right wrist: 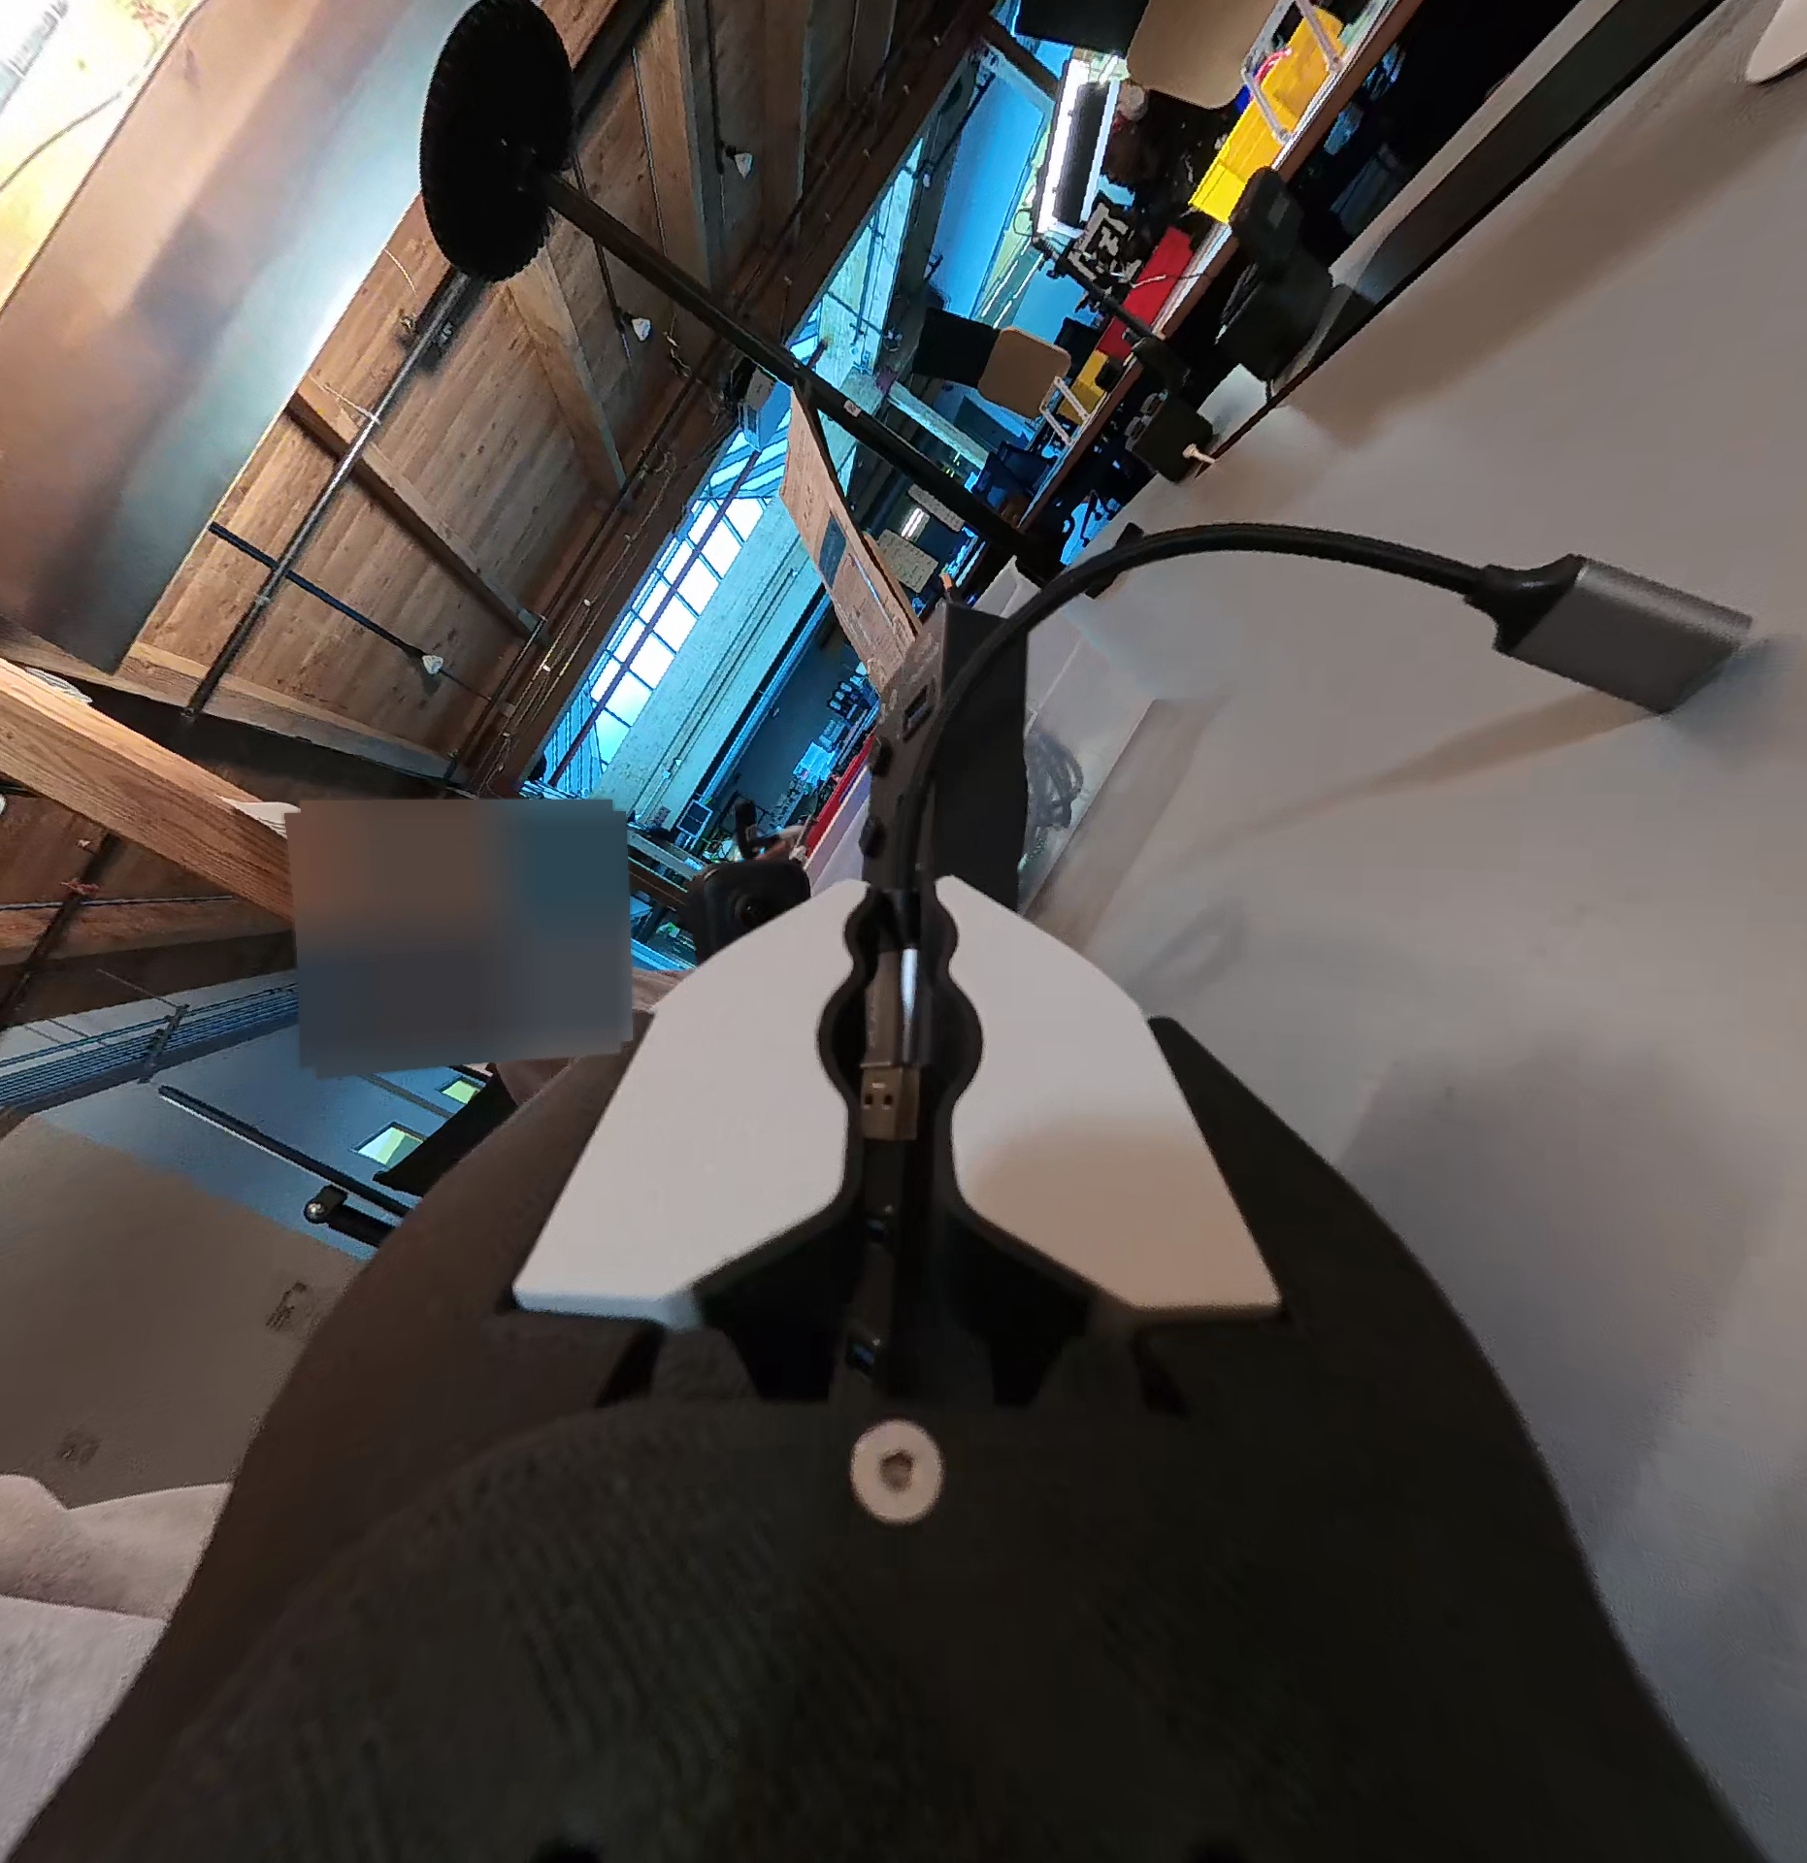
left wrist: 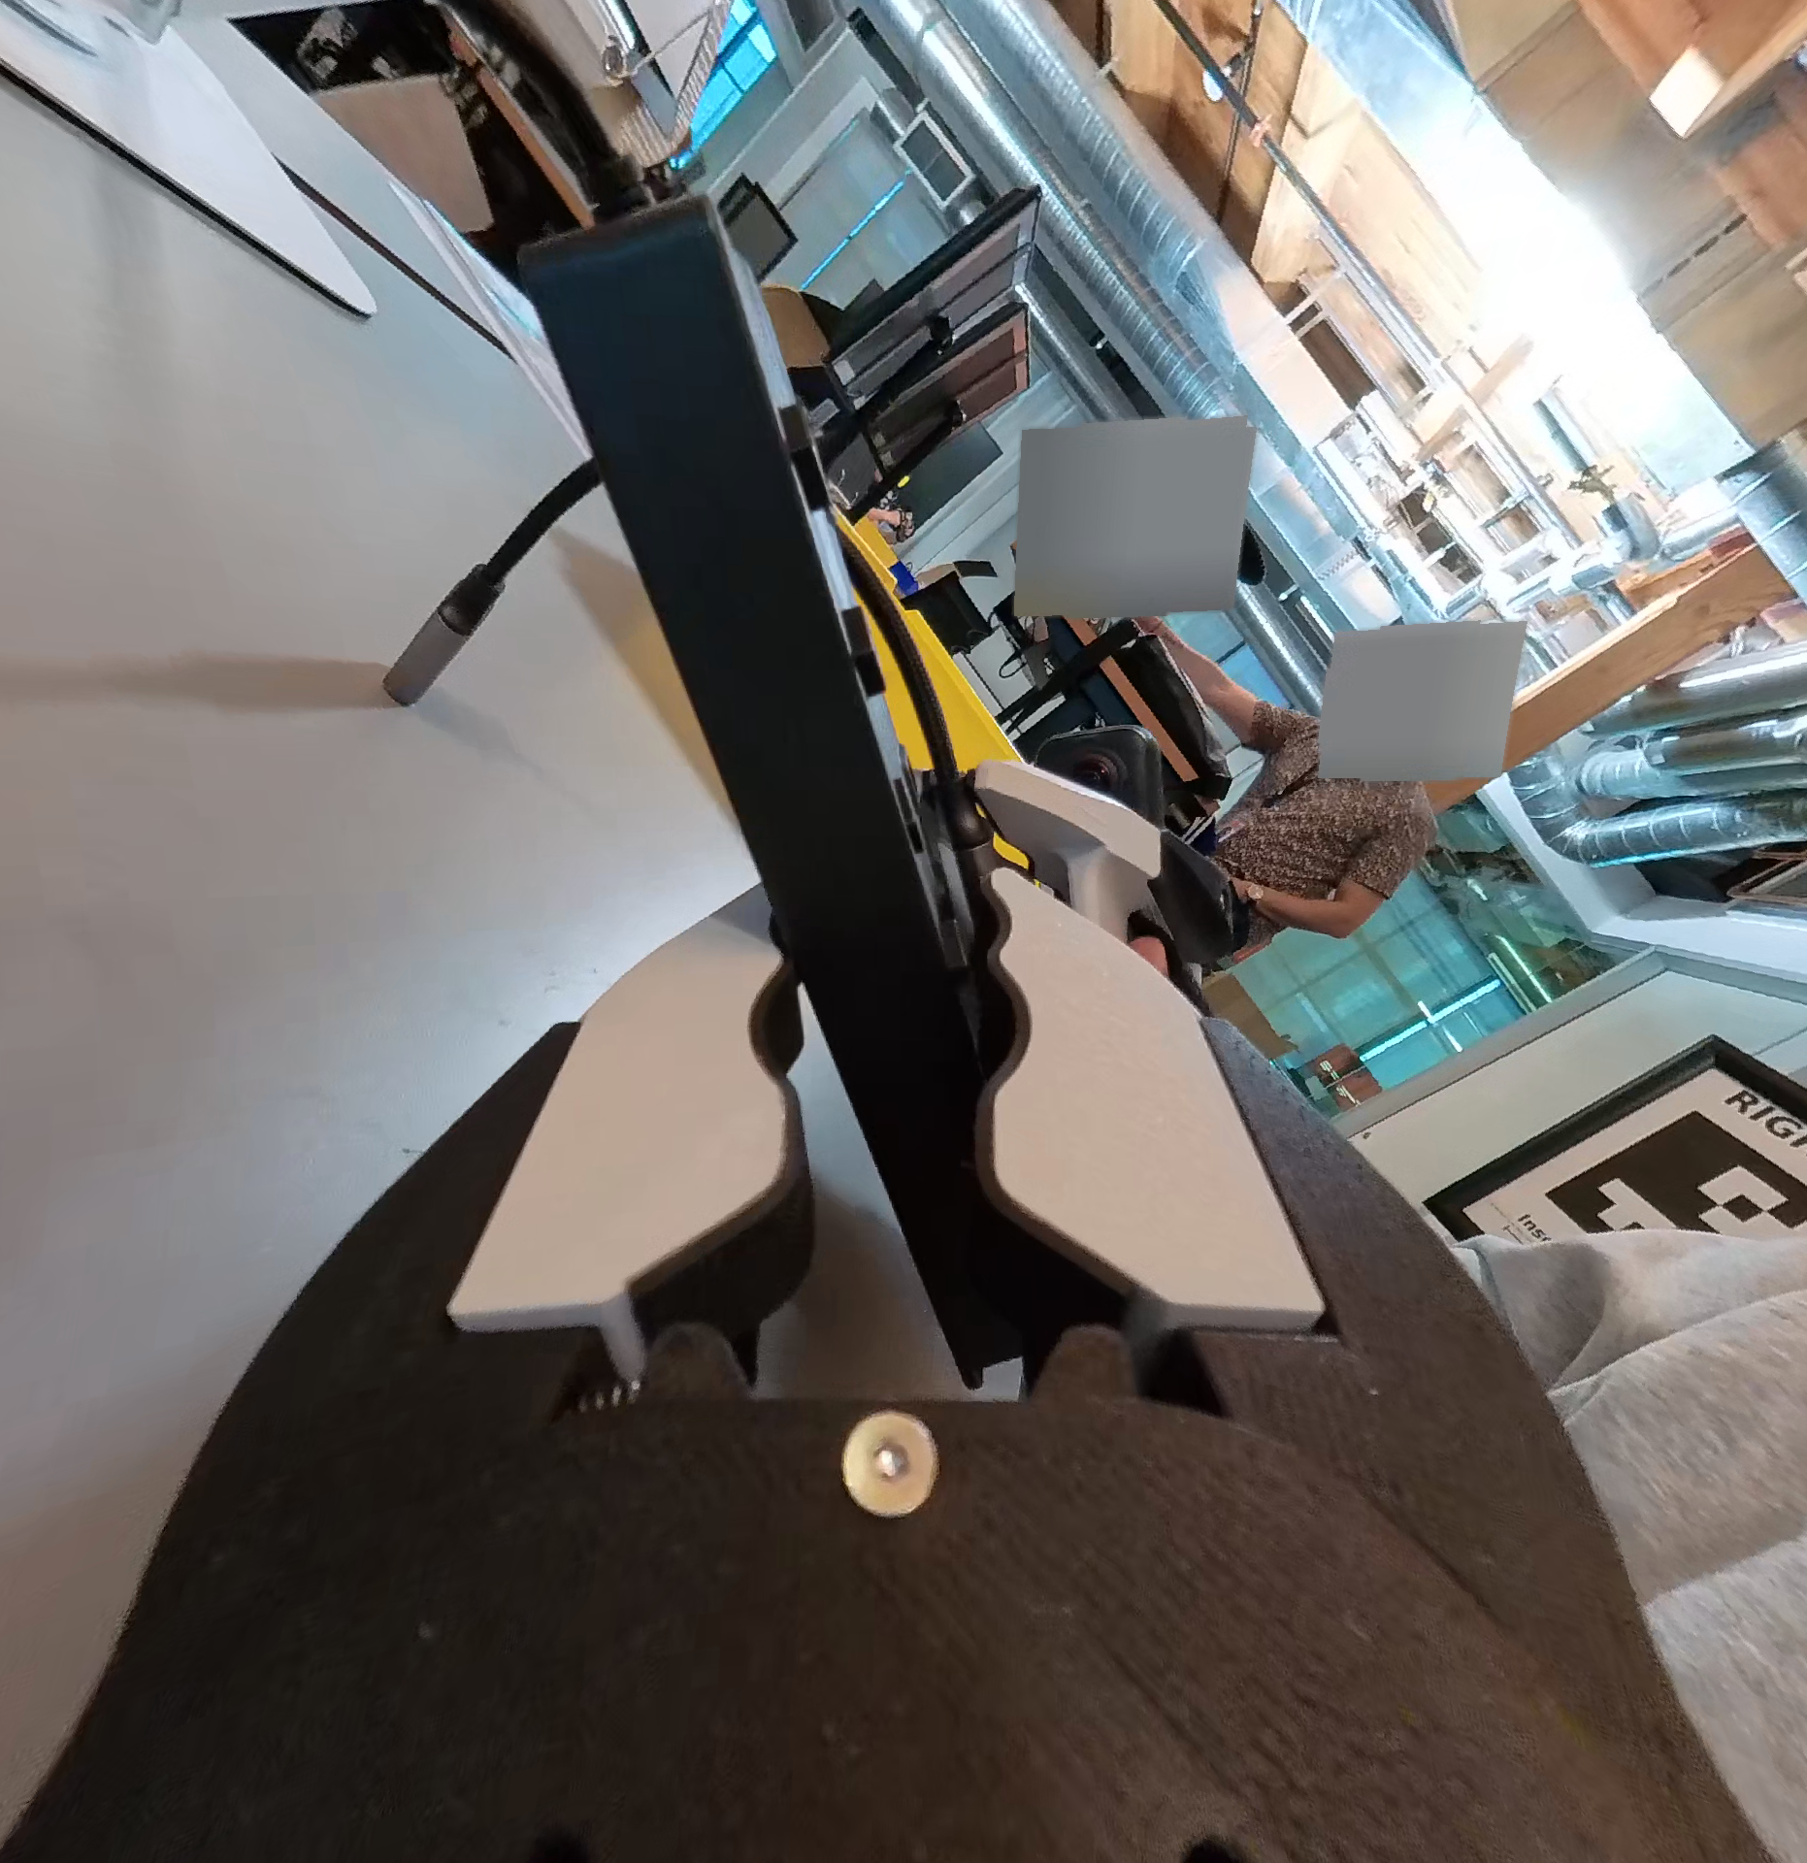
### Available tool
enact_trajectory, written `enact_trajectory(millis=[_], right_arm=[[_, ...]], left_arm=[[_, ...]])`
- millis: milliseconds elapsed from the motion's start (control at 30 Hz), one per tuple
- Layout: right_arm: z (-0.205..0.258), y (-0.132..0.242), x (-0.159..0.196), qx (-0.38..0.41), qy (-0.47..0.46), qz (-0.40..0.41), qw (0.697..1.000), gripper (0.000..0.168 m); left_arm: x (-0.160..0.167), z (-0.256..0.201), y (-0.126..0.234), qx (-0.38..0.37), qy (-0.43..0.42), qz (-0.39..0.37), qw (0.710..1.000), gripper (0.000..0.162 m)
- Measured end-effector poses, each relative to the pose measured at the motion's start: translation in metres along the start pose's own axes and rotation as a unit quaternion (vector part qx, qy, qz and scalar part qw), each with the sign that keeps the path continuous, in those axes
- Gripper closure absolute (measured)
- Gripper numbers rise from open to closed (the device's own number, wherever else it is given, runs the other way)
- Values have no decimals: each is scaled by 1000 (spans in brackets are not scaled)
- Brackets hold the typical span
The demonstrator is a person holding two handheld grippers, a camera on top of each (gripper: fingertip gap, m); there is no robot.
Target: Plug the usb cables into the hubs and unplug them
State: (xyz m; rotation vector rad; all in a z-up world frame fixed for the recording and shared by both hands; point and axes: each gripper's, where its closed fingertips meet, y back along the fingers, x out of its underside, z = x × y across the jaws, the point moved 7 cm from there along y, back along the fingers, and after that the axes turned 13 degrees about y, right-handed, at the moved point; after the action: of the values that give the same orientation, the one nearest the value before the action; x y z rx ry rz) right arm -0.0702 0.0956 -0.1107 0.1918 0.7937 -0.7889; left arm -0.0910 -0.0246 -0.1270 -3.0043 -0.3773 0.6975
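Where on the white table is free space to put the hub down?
Bare table lies left of the black hub, below the grey cable end. Around the left claw and right claw, holding a USB plug, it is crowded.

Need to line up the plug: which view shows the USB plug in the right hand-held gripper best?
Right wrist view: the USB plug sits gripped between the right hand-held gripper fingers, metal end facing the camera. Left wrist view hides it behind the hub.

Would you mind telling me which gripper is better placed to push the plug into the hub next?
The right gripper: it is shut on the USB plug, with the cable trailing away. The left gripper is clamped on the black hub, so it should just brace.
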Motion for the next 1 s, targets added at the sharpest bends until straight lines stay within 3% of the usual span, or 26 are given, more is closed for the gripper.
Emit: enact_trajectory(millis=[300, 400, 567, 1000], right_arm=[[-6, 5, -13, 14, 12, 20, 1000, 161], [-18, 12, -27, 64, 75, 84, 992, 161], [-29, 12, -21, 137, 197, 193, 951, 161], [-33, 1, 7, 107, 200, 285, 931, 152]], left_arm=[[-3, 0, 4, -21, -11, -36, 999, 136], [-9, 2, 9, -41, -24, -63, 997, 136], [-18, 4, 17, -69, -53, -86, 992, 136], [-34, 7, 30, -99, -85, -112, 985, 136]])
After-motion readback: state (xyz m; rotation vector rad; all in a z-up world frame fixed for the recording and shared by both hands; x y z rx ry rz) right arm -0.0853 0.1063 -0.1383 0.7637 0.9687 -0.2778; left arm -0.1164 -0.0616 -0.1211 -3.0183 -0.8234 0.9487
